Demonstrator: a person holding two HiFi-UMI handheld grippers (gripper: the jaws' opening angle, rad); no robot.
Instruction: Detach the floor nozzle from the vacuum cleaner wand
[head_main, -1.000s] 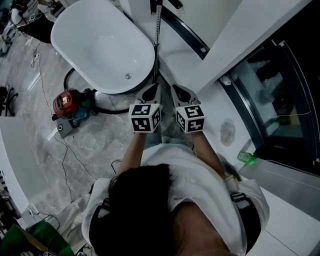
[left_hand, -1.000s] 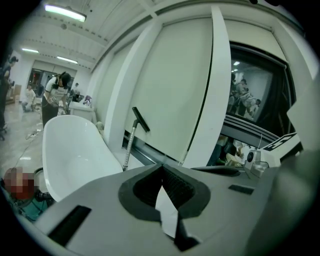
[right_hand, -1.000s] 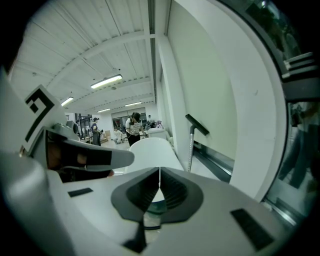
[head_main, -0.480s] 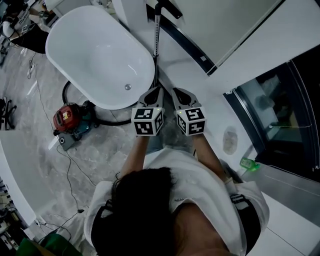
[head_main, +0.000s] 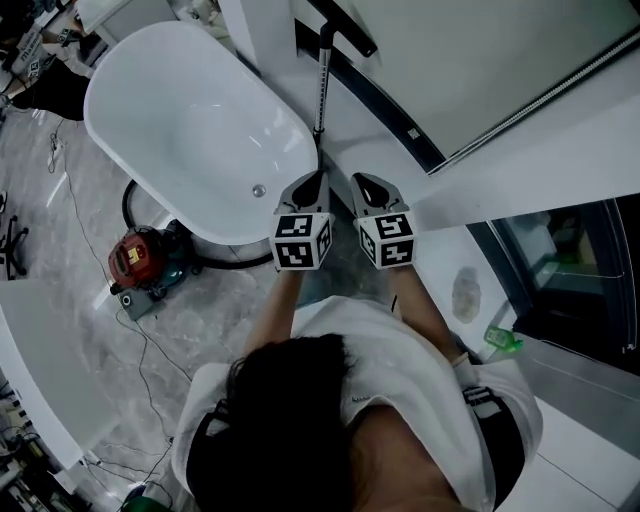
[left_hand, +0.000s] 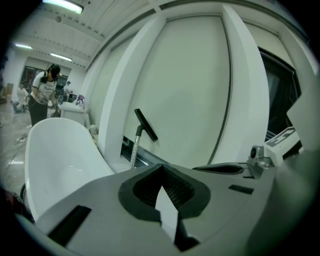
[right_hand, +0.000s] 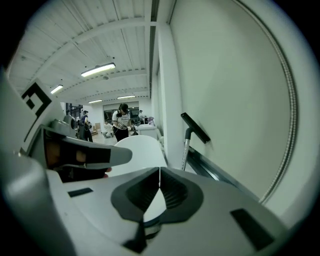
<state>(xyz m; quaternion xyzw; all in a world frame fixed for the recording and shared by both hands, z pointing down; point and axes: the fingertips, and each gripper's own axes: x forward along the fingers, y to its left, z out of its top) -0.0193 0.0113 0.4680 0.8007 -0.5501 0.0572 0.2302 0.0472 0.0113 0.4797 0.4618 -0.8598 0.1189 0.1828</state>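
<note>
Beyond both jaws, floor nozzle (head_main: 345, 25)

- The left gripper (left_hand: 161, 169) fills the lower half of the view, its two grey jaws brought together at the tips with nothing between them.
- A metal vacuum wand (left_hand: 134, 148) stands toward 11 o'clock, leaning against the wall.
- The black floor nozzle (left_hand: 146, 125) sits tilted on the wand's upper end, resting against a pale wall panel (left_hand: 185, 85).
- A white bathtub (left_hand: 57, 152) curves in at 9 o'clock, just beside the wand's foot.
- The right gripper (left_hand: 223, 169) shows at 3 o'clock, its marker cube further out at the edge.
- A person (left_hand: 42, 95) stands far off at 10 o'clock, under a ceiling light (left_hand: 63, 6).
</note>
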